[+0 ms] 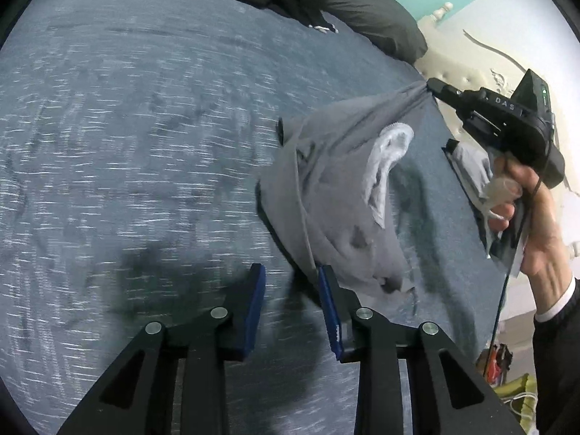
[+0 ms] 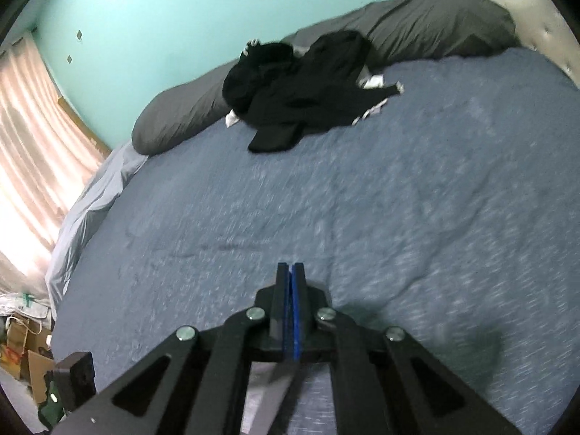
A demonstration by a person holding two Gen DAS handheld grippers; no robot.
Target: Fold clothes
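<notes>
So on the left side you've got the left gripper point(image 1: 291, 290), black arms with blue pads, jaws standing wide apart over the blue-grey heathered bedspread point(image 1: 127, 145) with nothing between them. The crumpled light grey sweatshirt with a pale fleecy lining point(image 1: 348, 195) hangs in the air just up and to the right of those jaws; its lower edge drapes right by the tip of the right-hand blue pad, but whether it's actually touching is hard to call with the blur.

Moving right, the top corner of that sweatshirt is bunched into the tip of the right gripper point(image 1: 431, 87), which a person's hand point(image 1: 533, 224) holds by the handle. From the right wrist view its blue pads point(image 2: 296, 308) are pressed together, and some grey fabric shows hanging below them, so it's pinching the cloth.

Further back on the bed there's a heap of black clothes point(image 2: 297, 94) lying against the long dark grey pillows point(image 2: 417, 25), well apart from both grippers.
</notes>
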